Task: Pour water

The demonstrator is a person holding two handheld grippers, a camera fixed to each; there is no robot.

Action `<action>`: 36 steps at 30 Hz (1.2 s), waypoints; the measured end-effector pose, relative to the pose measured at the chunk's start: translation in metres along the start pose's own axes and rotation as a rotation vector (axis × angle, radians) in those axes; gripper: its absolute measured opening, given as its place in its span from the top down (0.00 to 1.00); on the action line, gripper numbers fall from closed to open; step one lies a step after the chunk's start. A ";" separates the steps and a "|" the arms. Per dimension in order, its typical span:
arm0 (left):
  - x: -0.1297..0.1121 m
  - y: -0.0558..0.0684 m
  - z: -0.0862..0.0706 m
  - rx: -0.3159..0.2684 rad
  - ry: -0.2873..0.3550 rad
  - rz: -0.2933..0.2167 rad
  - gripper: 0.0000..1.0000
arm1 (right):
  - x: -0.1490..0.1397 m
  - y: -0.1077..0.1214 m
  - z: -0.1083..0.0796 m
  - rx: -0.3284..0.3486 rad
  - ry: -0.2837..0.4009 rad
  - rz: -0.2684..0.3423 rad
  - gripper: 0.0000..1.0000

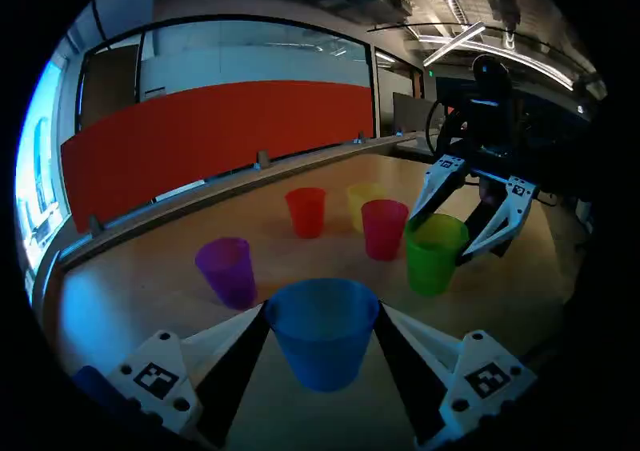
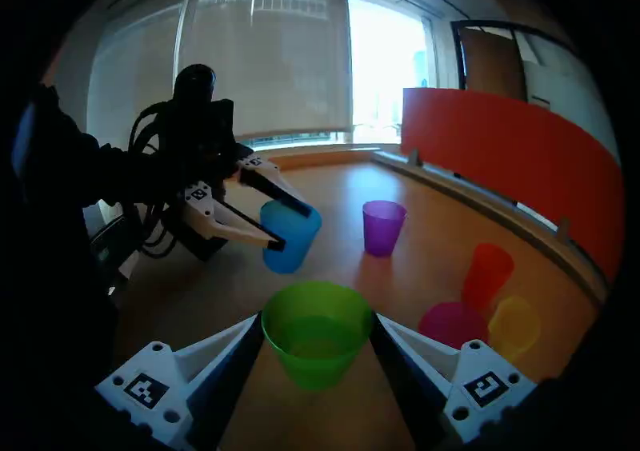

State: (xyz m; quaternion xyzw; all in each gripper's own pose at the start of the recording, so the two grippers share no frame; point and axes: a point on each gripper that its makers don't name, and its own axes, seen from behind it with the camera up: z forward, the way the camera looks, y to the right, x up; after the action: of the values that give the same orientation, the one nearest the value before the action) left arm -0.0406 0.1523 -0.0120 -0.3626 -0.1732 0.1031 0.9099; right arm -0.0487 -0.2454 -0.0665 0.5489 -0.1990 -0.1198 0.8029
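My left gripper (image 1: 322,311) is shut on an upright blue cup (image 1: 322,343) close to the camera. Across the wooden table (image 1: 512,299), the right gripper (image 1: 436,239) holds a green cup (image 1: 432,259). In the right gripper view, my right gripper (image 2: 317,323) is shut on the upright green cup (image 2: 317,347), which seems to hold a little liquid. Farther back, the left gripper (image 2: 292,227) clamps the blue cup (image 2: 288,243). The two held cups stand apart, facing each other.
Loose cups stand on the table: purple (image 1: 228,269), red (image 1: 306,211), yellow (image 1: 364,199) and pink (image 1: 384,229). A red partition (image 1: 216,143) runs along the far table edge. A dark sleeve (image 2: 72,171) is behind the left gripper.
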 end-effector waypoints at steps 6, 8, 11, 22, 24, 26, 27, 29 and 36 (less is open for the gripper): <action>-0.006 0.003 0.006 -0.011 -0.012 -0.003 0.11 | -0.006 0.003 0.002 -0.004 -0.018 0.012 0.06; -0.008 0.006 0.008 -0.020 -0.016 0.000 0.11 | -0.009 0.003 0.004 -0.002 -0.026 0.014 0.06; -0.009 0.009 0.011 -0.028 -0.020 0.007 0.11 | -0.012 0.003 0.005 0.001 -0.035 0.016 0.06; -0.013 0.014 0.017 -0.042 -0.029 0.010 0.11 | -0.021 0.006 0.005 -0.005 -0.056 0.015 0.07; -0.015 0.016 0.017 -0.044 -0.033 0.014 0.11 | -0.022 0.006 0.005 -0.007 -0.058 0.016 0.06; -0.017 0.017 0.018 -0.046 -0.037 0.018 0.11 | -0.023 0.007 0.005 -0.007 -0.059 0.017 0.06; -0.017 0.017 0.018 -0.047 -0.037 0.019 0.11 | -0.023 0.007 0.006 -0.007 -0.060 0.017 0.06; -0.017 0.018 0.018 -0.049 -0.037 0.020 0.11 | -0.025 0.007 0.006 -0.007 -0.062 0.016 0.06; -0.020 0.020 0.017 -0.053 -0.050 0.022 0.11 | -0.028 0.005 0.006 -0.005 -0.069 0.012 0.06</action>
State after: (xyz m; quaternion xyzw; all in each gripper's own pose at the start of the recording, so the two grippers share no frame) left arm -0.0667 0.1710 -0.0188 -0.3860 -0.1944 0.1176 0.8941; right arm -0.0762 -0.2369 -0.0648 0.5412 -0.2297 -0.1345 0.7977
